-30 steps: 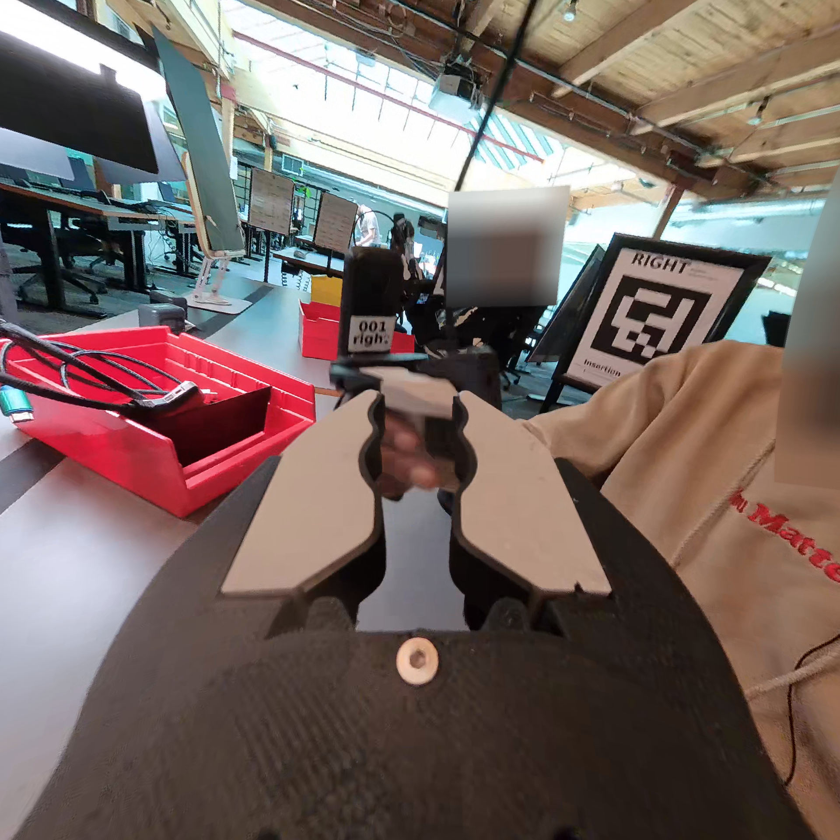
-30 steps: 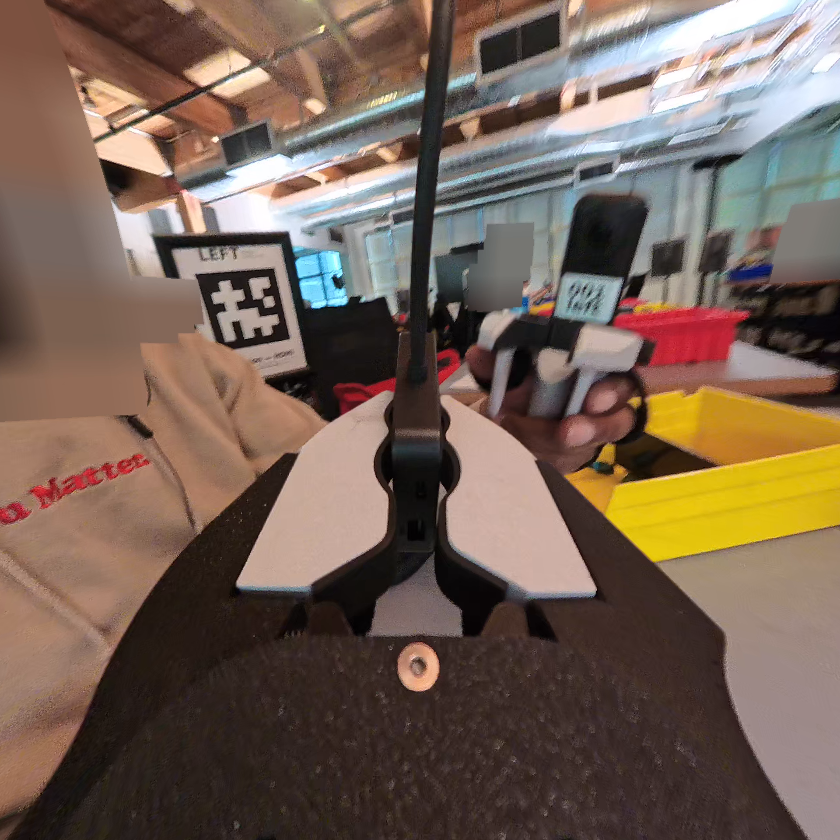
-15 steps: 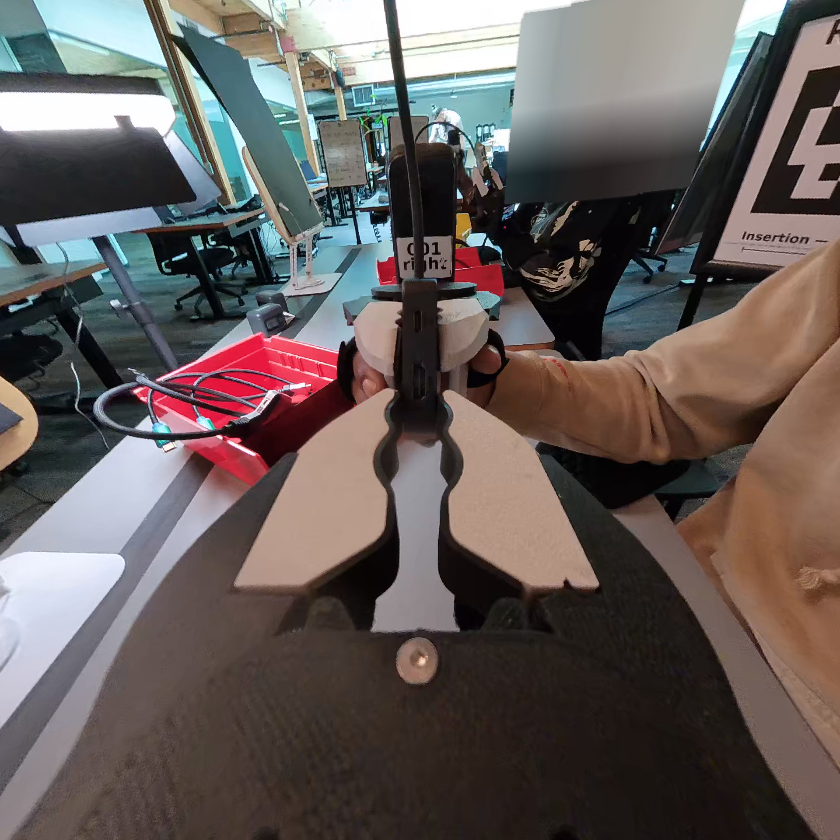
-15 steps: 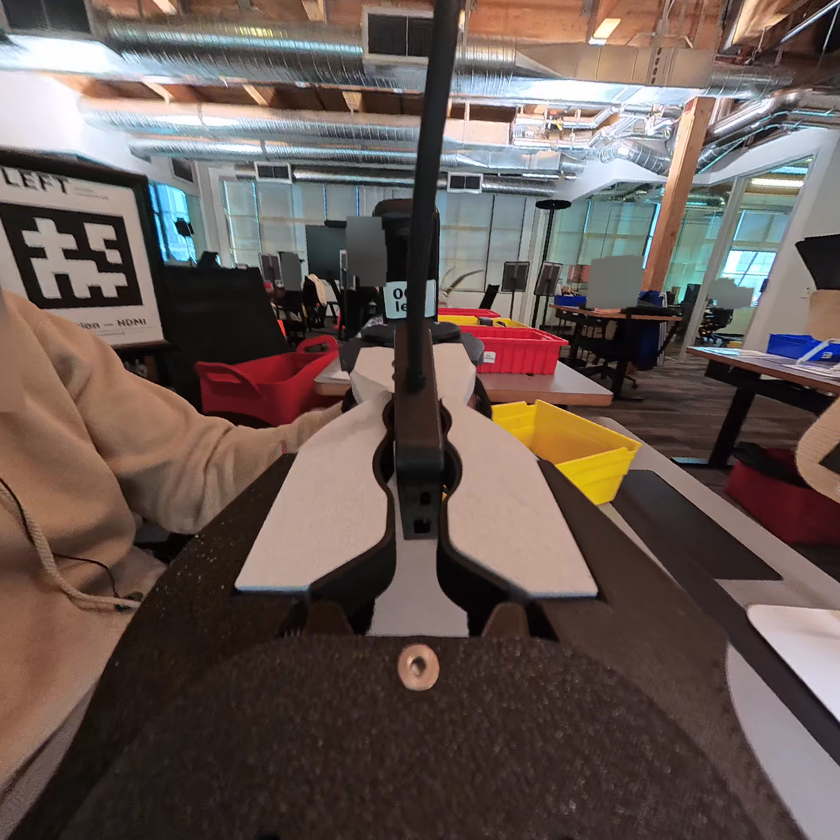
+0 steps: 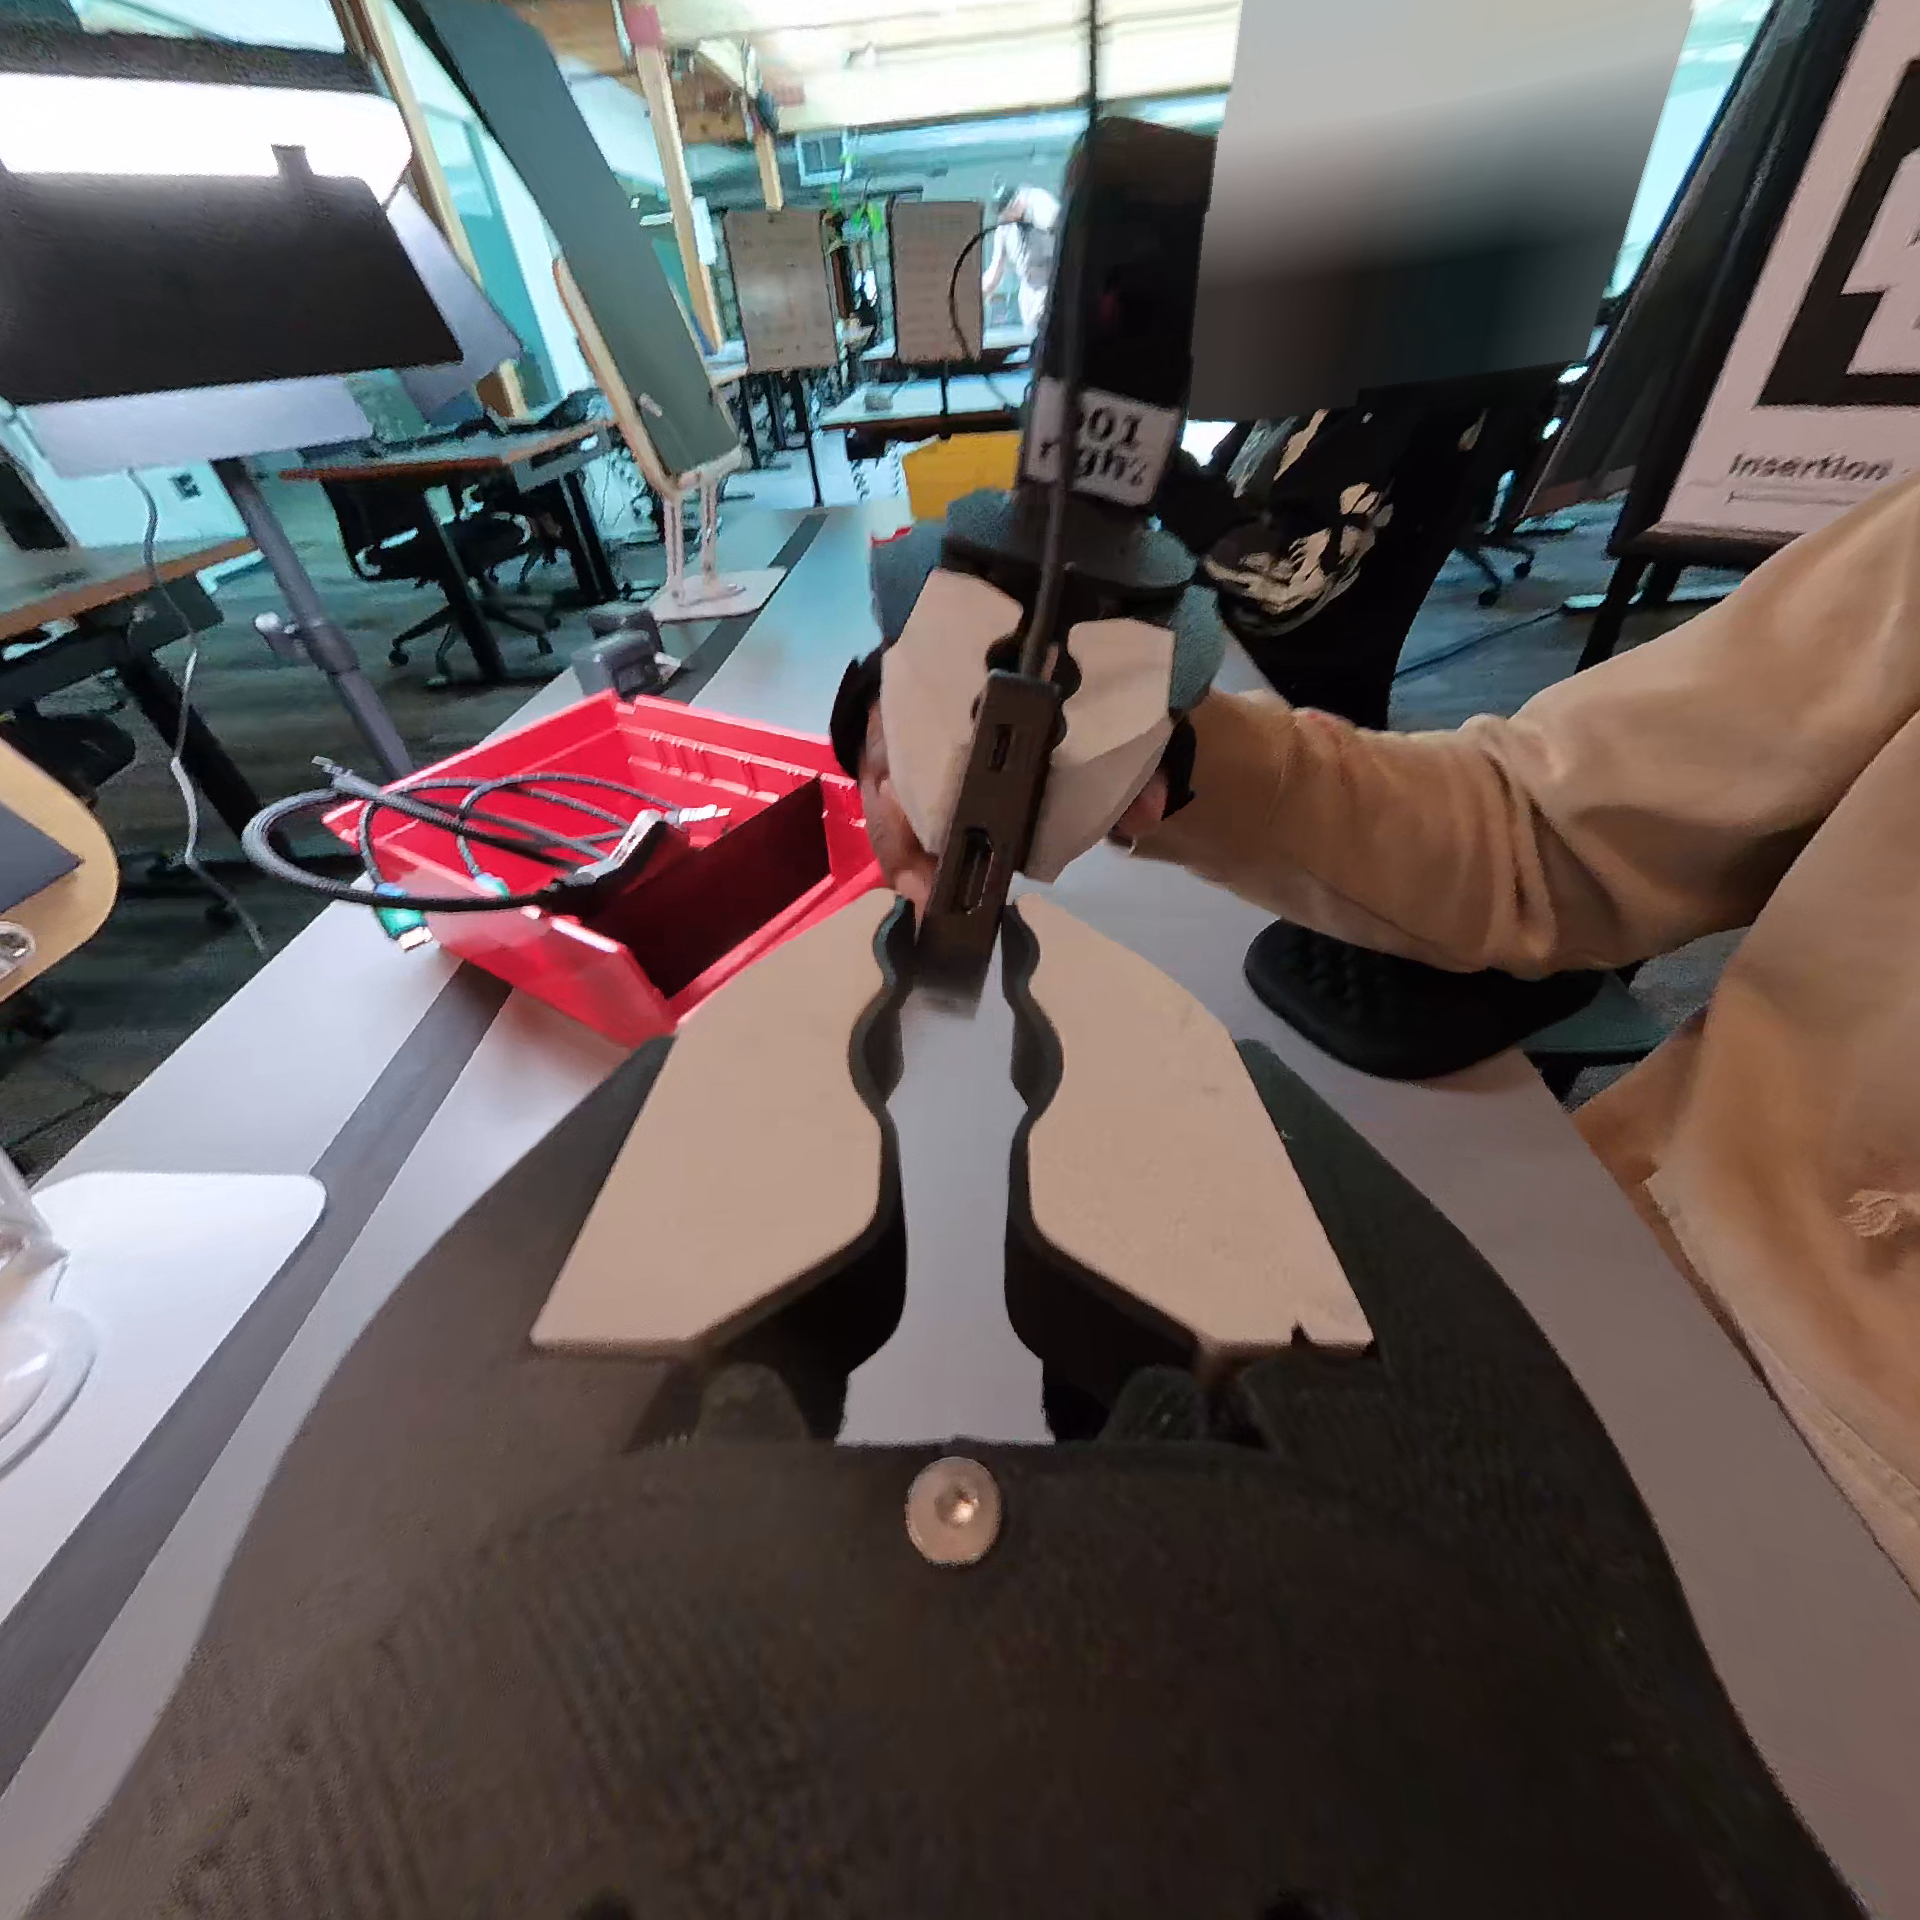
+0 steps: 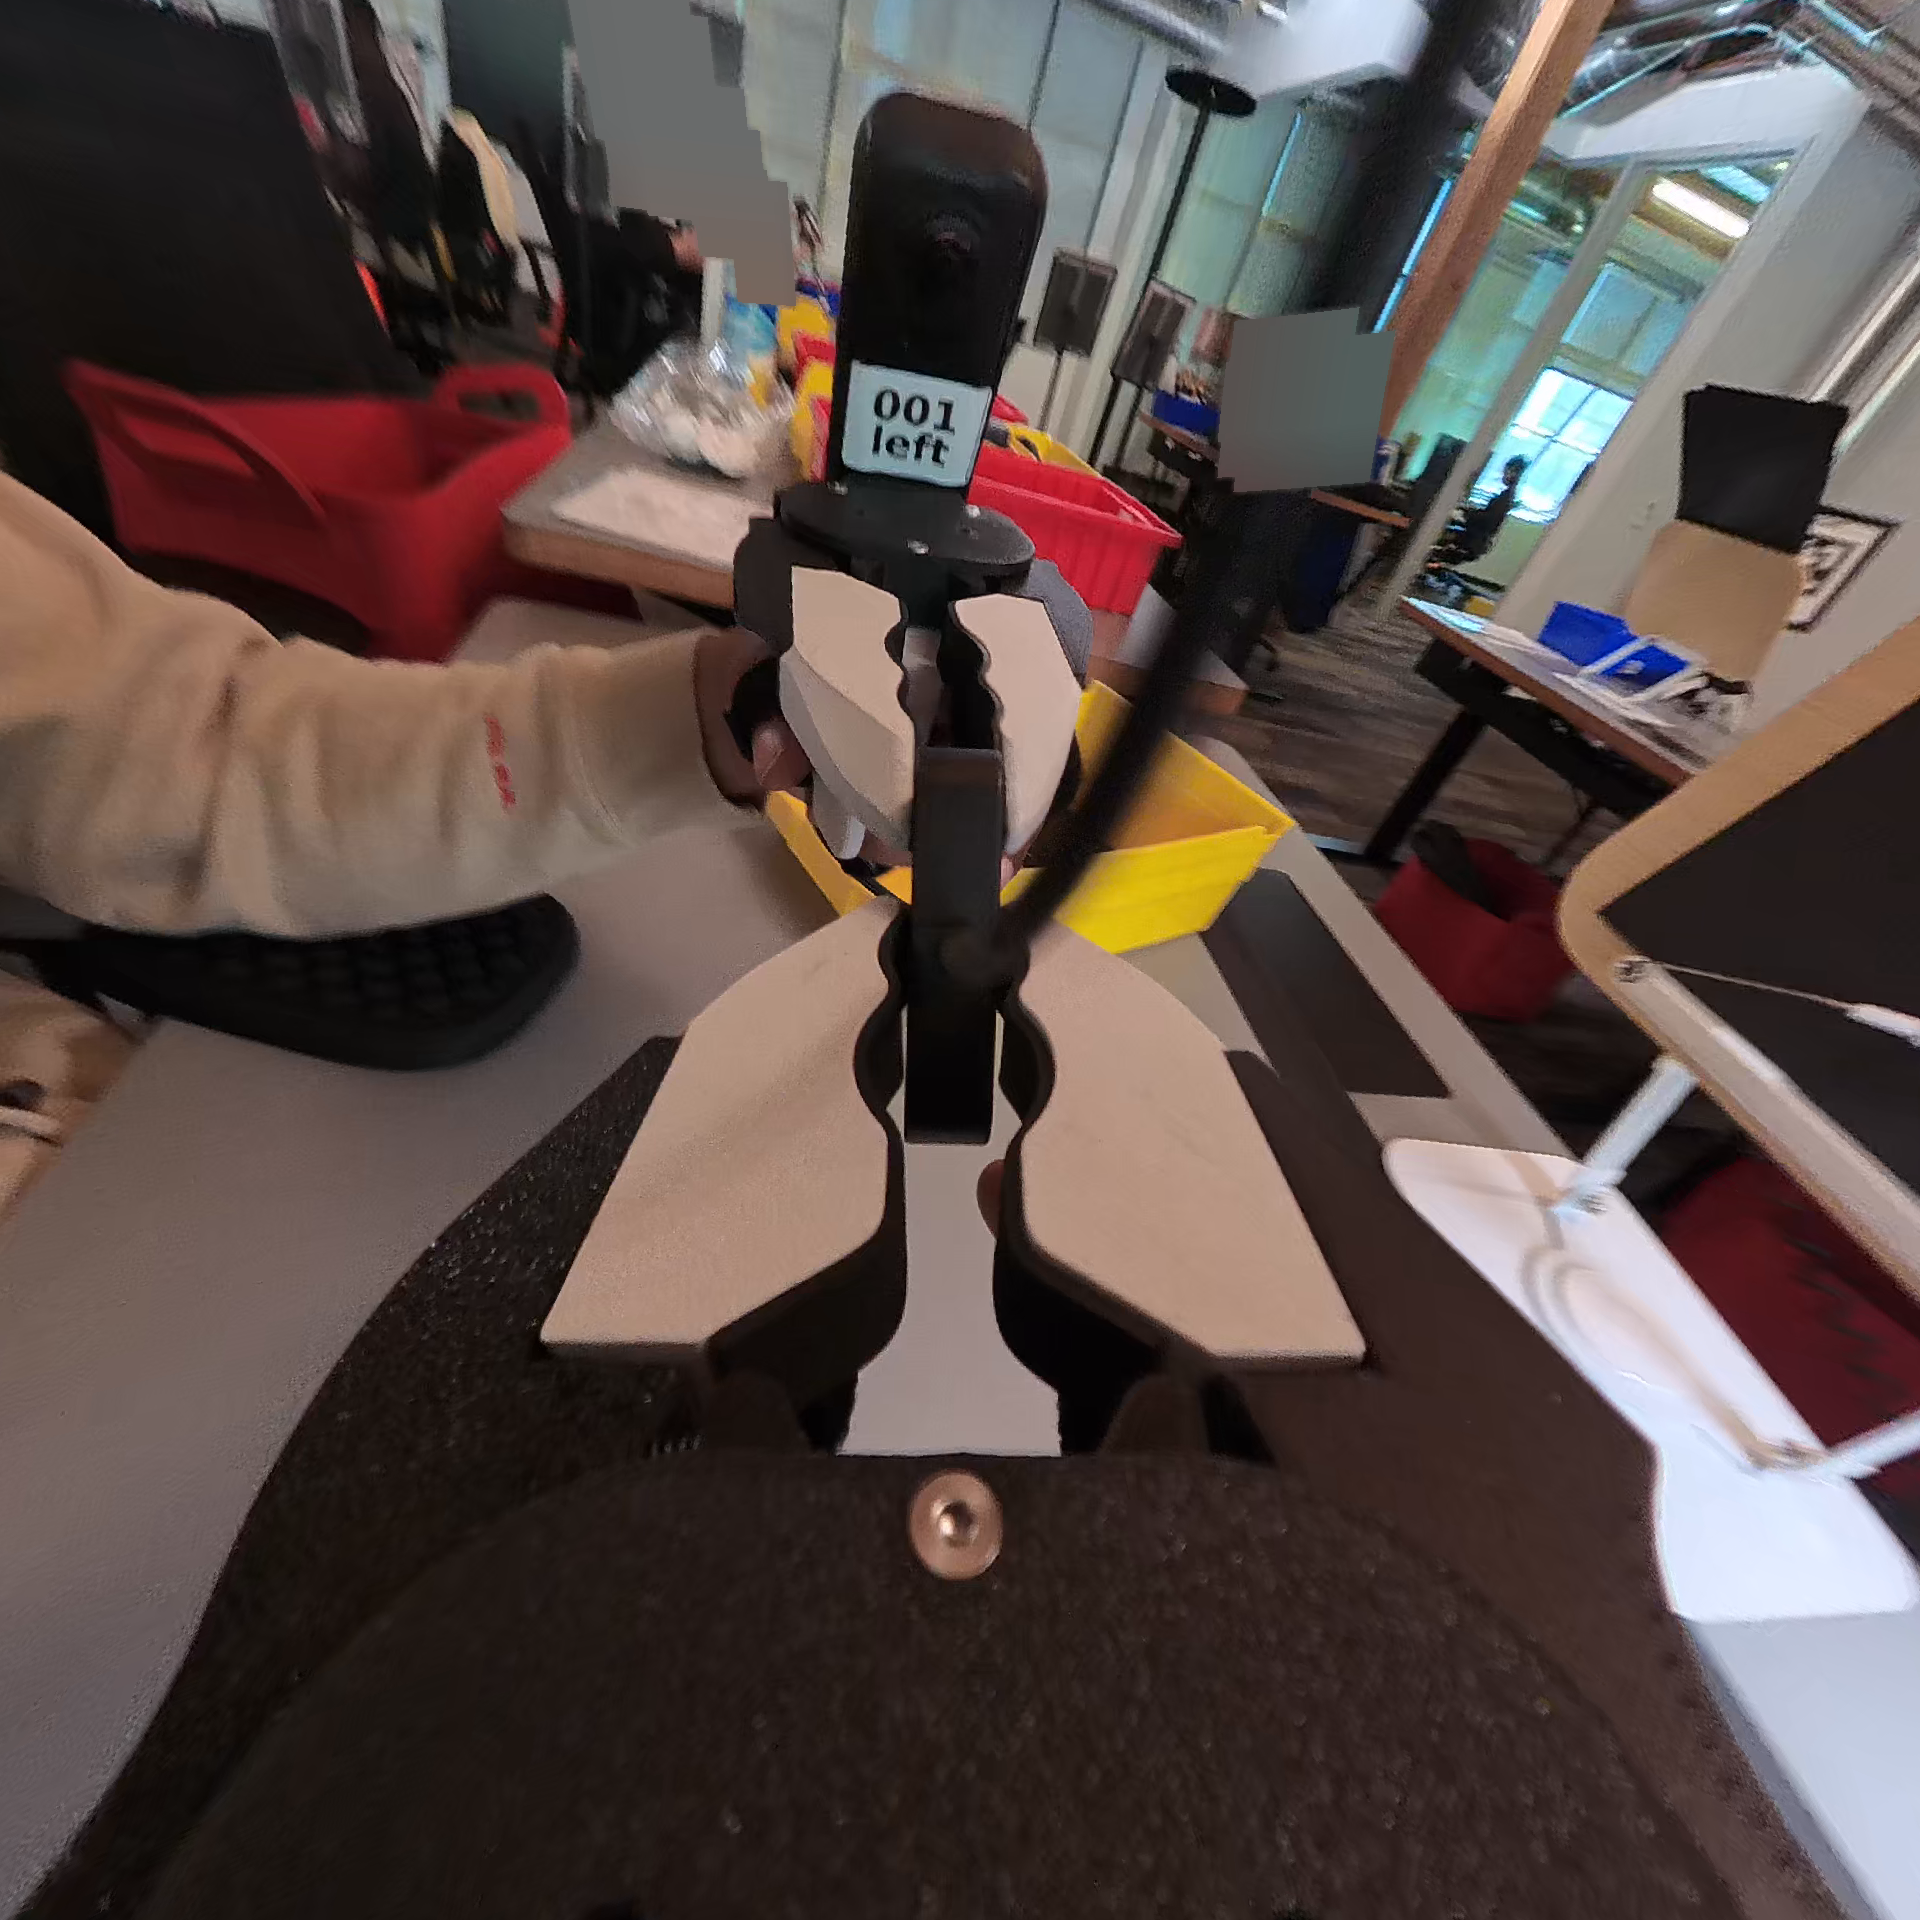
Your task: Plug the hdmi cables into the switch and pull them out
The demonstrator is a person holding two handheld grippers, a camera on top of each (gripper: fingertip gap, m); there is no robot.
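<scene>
An open-plan workshop-office: rows of desks (image 5: pixel 499 457) and office chairs (image 5: pixel 457 561), parts bins (image 5: pixel 623 831), exposed ducts (image 6: pixel 1340 31) and timber posts (image 6: pixel 1496 177).

Grey table (image 5: pixel 312 1049) (red bin (image 5: pixel 582 945), yellow bin (image 6: pixel 1174 883))

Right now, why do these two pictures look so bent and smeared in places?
Left wrist view: a wide-angle lens bows the table edge and shelves; the lamp panel top left is blown out white.
Right wrist view: the sleeve and red tote are smeared by motion blur, while the left gripper stays fairly sharp.
</scene>
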